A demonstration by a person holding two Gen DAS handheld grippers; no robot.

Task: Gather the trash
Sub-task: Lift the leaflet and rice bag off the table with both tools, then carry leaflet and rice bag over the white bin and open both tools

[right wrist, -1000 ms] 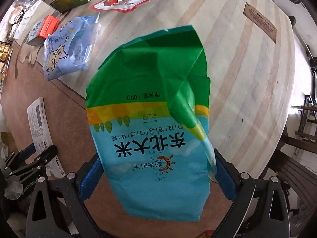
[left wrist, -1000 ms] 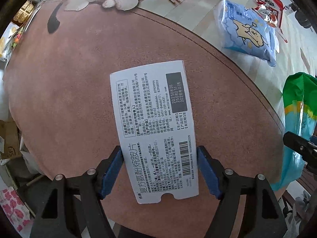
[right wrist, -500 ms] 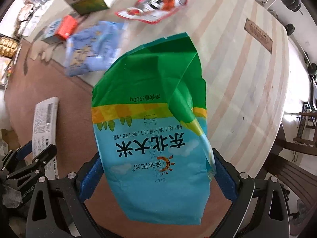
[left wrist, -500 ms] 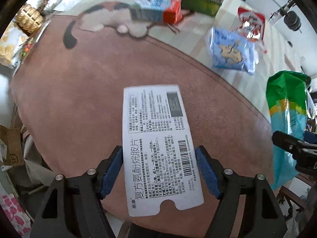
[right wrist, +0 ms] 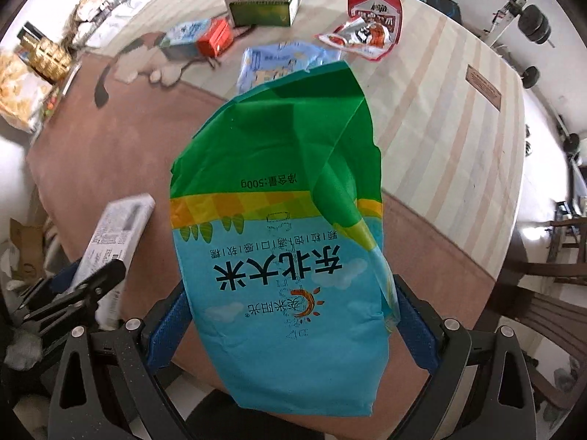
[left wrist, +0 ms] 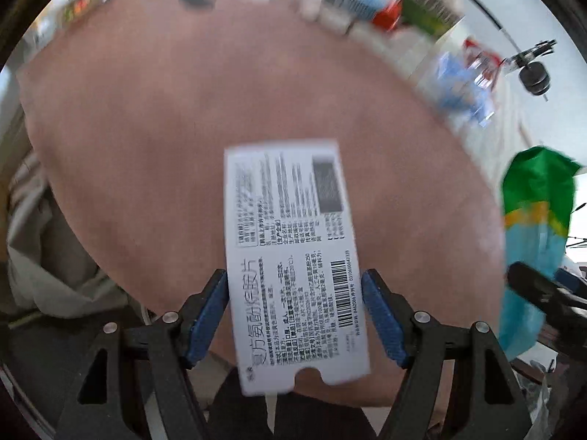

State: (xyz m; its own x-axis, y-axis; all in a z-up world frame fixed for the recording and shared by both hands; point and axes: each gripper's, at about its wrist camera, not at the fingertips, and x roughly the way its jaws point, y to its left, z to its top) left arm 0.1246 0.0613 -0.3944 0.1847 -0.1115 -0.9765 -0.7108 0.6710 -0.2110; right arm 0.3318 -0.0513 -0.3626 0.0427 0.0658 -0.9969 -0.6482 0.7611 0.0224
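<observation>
My left gripper (left wrist: 293, 315) is shut on a flat white medicine box (left wrist: 293, 256) printed with black text and a barcode; its blue pads (left wrist: 209, 311) press the box's long sides, and it hangs above the brown tablecloth (left wrist: 165, 139). My right gripper (right wrist: 290, 326) is shut on a green and blue rice bag (right wrist: 282, 220), which also shows at the right edge of the left wrist view as the rice bag (left wrist: 532, 227). In the right wrist view the medicine box (right wrist: 117, 234) and the left gripper's fingers (right wrist: 91, 286) appear at the lower left.
On the table lie a blue wrapper (right wrist: 279, 62), a red snack packet (right wrist: 367, 25), a green and white carton (right wrist: 260, 0), a blue and orange small box (right wrist: 198, 38) and snack bags (right wrist: 22, 88) at the far left. A chair (right wrist: 550, 293) stands at the right.
Both grippers have lifted with their loads and drawn back toward the table's near edge. More of the table and the trash at its far side has come into view.
</observation>
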